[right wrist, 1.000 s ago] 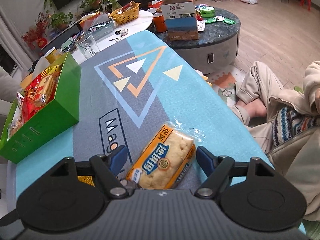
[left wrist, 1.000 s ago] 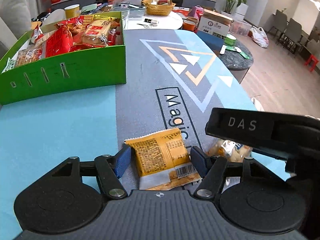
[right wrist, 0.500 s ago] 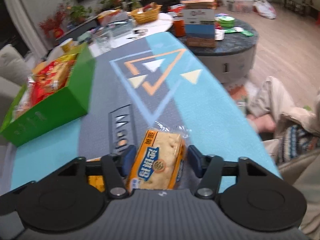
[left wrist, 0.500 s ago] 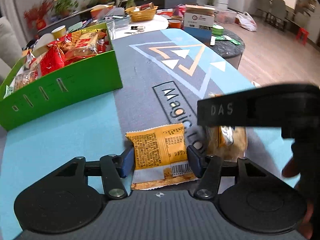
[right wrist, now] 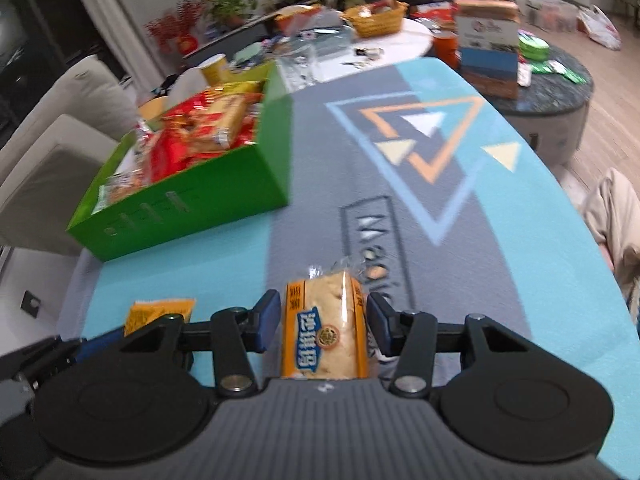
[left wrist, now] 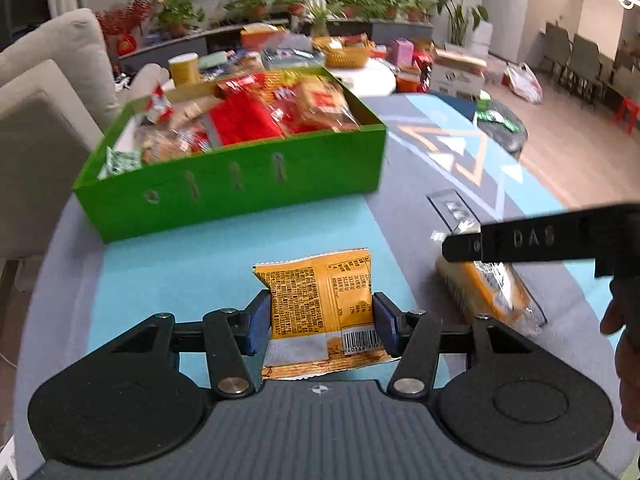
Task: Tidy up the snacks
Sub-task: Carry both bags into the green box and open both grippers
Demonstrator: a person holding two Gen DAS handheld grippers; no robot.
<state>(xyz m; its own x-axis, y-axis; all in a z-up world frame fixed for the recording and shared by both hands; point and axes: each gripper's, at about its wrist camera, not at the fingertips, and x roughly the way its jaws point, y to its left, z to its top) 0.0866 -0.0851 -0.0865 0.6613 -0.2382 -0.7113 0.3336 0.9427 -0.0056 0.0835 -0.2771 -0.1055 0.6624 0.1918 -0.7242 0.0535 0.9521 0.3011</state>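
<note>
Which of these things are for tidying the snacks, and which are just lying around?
For the job:
- orange snack packet, in the left gripper
- cracker pack, in the right gripper
- green box full of snacks

Just lying about:
- wicker basket
- cardboard box
- yellow cup
- potted plants

The right hand-held gripper has just been closing on a cracker pack, blue pads at its sides. A green box of snacks sits left on the worktop; an orange packet lies lower left.
</note>
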